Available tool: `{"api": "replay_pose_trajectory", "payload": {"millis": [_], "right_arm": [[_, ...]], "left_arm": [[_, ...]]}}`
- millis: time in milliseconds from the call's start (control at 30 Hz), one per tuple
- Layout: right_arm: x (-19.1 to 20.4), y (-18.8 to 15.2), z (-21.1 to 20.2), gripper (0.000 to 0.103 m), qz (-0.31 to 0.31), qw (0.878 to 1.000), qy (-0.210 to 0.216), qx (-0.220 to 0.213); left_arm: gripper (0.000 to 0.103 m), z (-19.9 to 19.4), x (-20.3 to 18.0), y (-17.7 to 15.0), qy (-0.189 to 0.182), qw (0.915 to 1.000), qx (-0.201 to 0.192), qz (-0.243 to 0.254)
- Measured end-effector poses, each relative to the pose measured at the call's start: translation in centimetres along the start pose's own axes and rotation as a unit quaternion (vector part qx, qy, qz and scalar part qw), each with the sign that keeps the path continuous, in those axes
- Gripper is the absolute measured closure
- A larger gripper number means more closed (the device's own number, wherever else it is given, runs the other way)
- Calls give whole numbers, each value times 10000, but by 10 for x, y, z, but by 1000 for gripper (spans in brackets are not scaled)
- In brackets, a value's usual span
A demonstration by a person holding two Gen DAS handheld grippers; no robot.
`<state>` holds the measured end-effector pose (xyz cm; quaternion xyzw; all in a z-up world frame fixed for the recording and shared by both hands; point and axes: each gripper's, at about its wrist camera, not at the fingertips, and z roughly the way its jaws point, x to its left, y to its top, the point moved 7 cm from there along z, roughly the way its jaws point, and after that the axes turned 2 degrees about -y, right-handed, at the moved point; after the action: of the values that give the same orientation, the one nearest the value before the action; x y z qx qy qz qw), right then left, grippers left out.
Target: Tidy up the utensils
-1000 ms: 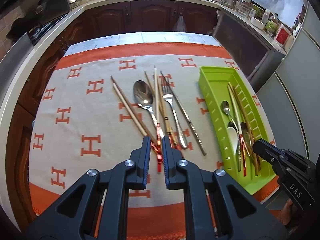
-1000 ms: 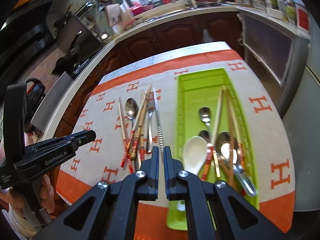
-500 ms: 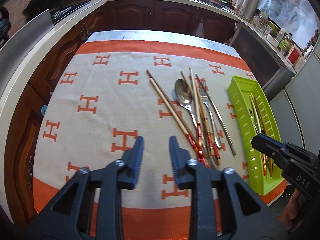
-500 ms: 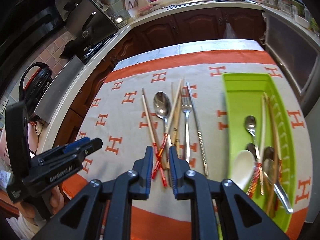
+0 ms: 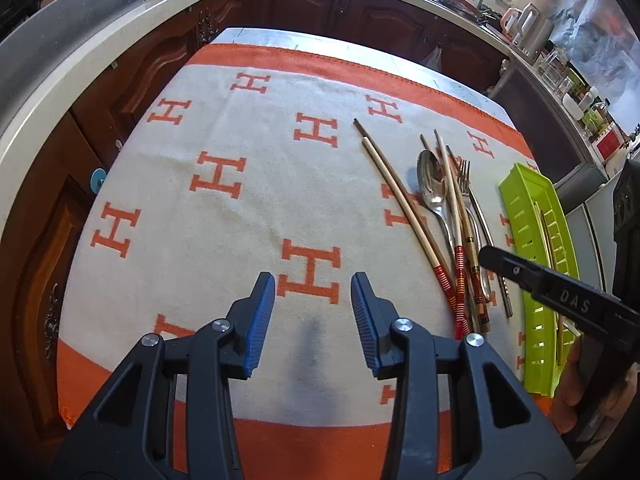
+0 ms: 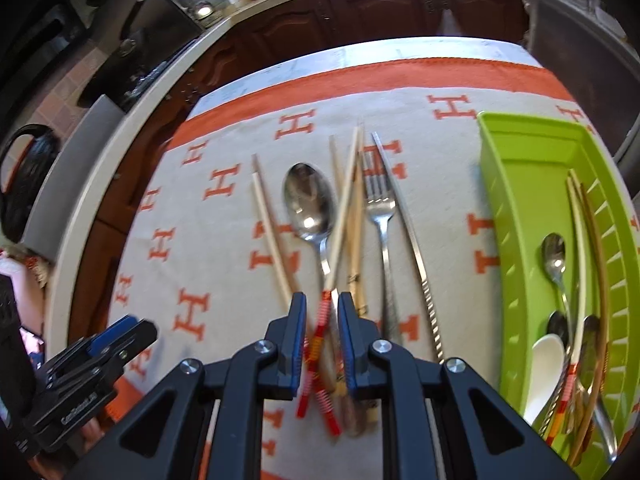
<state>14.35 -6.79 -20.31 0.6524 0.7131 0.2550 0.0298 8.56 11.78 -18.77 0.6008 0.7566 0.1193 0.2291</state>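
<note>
Left tongs (image 5: 313, 312): spread, jaws just been widening, nothing between them, only bare cloth (image 5: 240, 208) below. They hang over the near middle of the surface, the loose utensils off at their 2 o'clock.

Right tongs (image 6: 322, 322): parted a little, jaws standing on either side of the red-banded chopstick ends (image 6: 318, 352); pads not visibly pressing on them. Some blur there, contact hard to judge.

Loose pile, straight ahead at 12 o'clock of the right tongs: large metal spoon (image 6: 310, 204), bowl up, with pale chopsticks (image 6: 344, 216) crossing over its handle; a fork (image 6: 380, 208) just beside to the right; a long metal chopstick (image 6: 404, 220) beyond that; another pale pair (image 6: 270, 232) to the left of the spoon.

Green tray (image 6: 516, 184) at 2 o'clock of the right tongs, on the cloth's right edge. Inside: small spoons, a white ceramic spoon (image 6: 544, 368), several chopsticks lying lengthwise.

A hand (image 5: 576, 384) shows under the right tool's grip.
</note>
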Motion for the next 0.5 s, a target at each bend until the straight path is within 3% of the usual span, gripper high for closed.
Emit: {"api": "replay_pose_trajectory", "payload": {"millis": [400, 433, 500], "right_arm": [[-10, 9, 31, 88, -109, 9994, -255, 184], [-10, 10, 31, 94, -115, 9995, -250, 154], [-9, 11, 31, 96, -148, 9996, -232, 102]], "left_arm": [[67, 21, 2, -1, -105, 9998, 195, -18], [67, 22, 1, -1, -112, 9997, 203, -9], [67, 23, -1, 0, -115, 9997, 210, 12]]}}
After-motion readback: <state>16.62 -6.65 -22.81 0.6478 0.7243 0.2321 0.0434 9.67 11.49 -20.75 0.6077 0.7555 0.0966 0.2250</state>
